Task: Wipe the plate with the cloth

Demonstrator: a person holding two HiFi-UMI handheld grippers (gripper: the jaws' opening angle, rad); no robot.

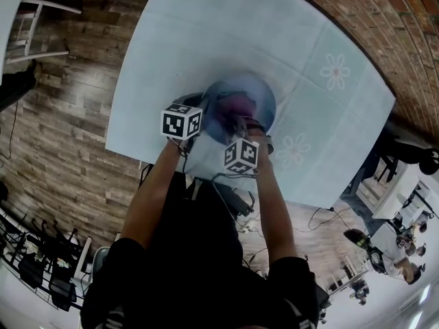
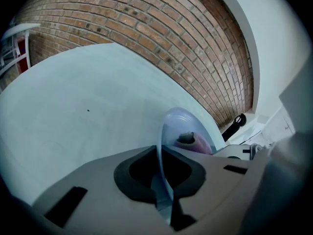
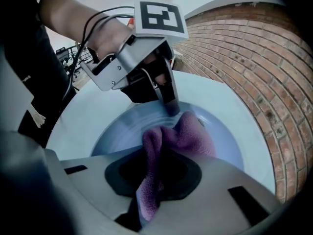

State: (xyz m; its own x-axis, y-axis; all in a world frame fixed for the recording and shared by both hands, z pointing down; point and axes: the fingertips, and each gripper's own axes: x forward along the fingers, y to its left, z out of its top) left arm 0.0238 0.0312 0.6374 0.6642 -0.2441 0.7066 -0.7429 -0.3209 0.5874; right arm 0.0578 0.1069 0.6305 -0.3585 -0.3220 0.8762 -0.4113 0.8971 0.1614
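- Head view: the blue plate [image 1: 262,93] sits near the middle of the pale surface [image 1: 206,33], its outline blurred. Your left claw [image 1: 201,115] meets the plate's rim at about 8 o'clock. Your right claw [image 1: 241,127] reaches over the rim from about 6 o'clock, with the purple cloth [image 1: 233,107] bunched on the plate just ahead of it. Two flower prints [image 1: 335,70] lie on the surface, at the plate's 2 o'clock and 4 o'clock.
- Left gripper view: your left claw [image 2: 164,180] is pinching the plate [image 2: 183,124]. The thin rim runs edge-on between the nearly closed jaws, and the plate stands steeply tilted beyond them. The cloth [image 2: 195,143] shows against the plate's inner face at about 4 o'clock. The surface [image 2: 88,121] spreads out toward 10 o'clock, and a brick wall [image 2: 171,38] rises behind it at 12 o'clock.
- Right gripper view: your right claw [image 3: 156,180] is clamped on the cloth [image 3: 186,136]. A fold hangs down between the jaws, and the rest is bunched against the plate's [image 3: 122,131] inner face. Your left claw [image 3: 171,104] grips the plate's rim at 12 o'clock, and your hand [image 3: 107,38] holds that gripper below its marker cube [image 3: 159,17]. The brick wall [image 3: 264,58] fills the 2 o'clock side.
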